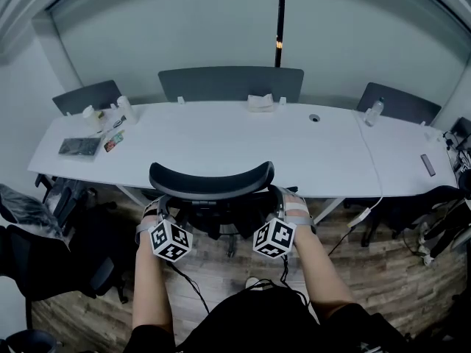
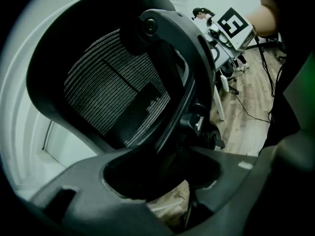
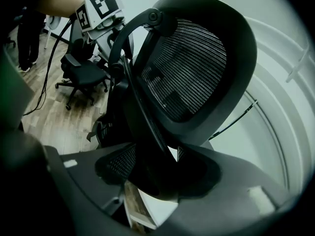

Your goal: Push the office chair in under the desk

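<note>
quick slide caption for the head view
Left gripper and right gripper hold the office chair facing the white desk

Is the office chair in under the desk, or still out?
Not fully in: the office chair has its backrest at the near edge of the desk, its base showing on the floor outside.

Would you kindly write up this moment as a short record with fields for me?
desk: long, white
office chair: black mesh backrest, facing the desk, at its near edge
left gripper: closed on the backrest's left edge
right gripper: closed on the backrest's right edge
floor: wood planks, with a cable trailing from the left gripper
</note>
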Action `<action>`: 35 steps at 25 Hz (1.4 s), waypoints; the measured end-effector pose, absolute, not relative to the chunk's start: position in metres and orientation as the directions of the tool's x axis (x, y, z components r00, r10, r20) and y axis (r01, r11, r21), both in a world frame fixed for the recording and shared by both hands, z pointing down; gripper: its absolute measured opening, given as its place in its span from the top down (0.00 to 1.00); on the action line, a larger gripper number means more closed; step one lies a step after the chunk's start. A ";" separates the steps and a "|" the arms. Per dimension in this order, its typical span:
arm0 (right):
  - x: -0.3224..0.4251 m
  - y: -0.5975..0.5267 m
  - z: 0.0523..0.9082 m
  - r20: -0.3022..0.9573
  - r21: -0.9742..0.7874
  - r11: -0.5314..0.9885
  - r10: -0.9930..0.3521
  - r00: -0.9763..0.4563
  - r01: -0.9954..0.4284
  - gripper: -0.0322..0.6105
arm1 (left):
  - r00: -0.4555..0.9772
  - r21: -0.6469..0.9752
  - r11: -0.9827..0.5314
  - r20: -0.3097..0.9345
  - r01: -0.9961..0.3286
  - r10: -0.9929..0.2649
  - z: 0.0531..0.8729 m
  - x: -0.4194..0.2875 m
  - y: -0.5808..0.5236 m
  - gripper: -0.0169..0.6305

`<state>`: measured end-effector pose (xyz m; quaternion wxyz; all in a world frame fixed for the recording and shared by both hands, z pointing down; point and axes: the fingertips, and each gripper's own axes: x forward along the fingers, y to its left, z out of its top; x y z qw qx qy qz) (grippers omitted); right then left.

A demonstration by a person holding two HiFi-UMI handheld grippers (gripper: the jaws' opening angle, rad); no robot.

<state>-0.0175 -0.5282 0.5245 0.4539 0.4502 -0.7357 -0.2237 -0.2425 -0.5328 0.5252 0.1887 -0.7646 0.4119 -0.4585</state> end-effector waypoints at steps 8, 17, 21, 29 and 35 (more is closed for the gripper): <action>-0.021 -0.529 0.524 0.459 0.746 0.491 -0.869 -0.187 -0.451 0.54 | 0.249 -0.661 -0.599 0.552 -0.451 -0.796 0.525 -0.246 -0.540 0.67; -0.016 -0.520 0.519 0.425 0.737 0.473 -0.880 -0.214 -0.483 0.53 | 0.210 -0.635 -0.542 0.523 -0.551 -0.826 0.515 -0.245 -0.529 0.69; -0.014 -0.500 0.497 0.386 0.648 0.469 -0.881 -0.273 -0.600 0.79 | 0.237 -0.535 -0.455 0.426 -0.712 -0.873 0.493 -0.249 -0.512 0.95; -0.026 -0.461 0.435 0.173 0.206 0.495 -0.867 -0.466 -0.844 0.94 | 0.306 0.049 -0.304 0.261 -0.951 -0.915 0.446 -0.249 -0.475 0.96; -0.036 -0.439 0.417 0.063 -0.003 0.490 -0.870 -0.489 -0.872 0.94 | 0.235 0.033 -0.234 0.216 -0.972 -0.948 0.427 -0.241 -0.447 0.96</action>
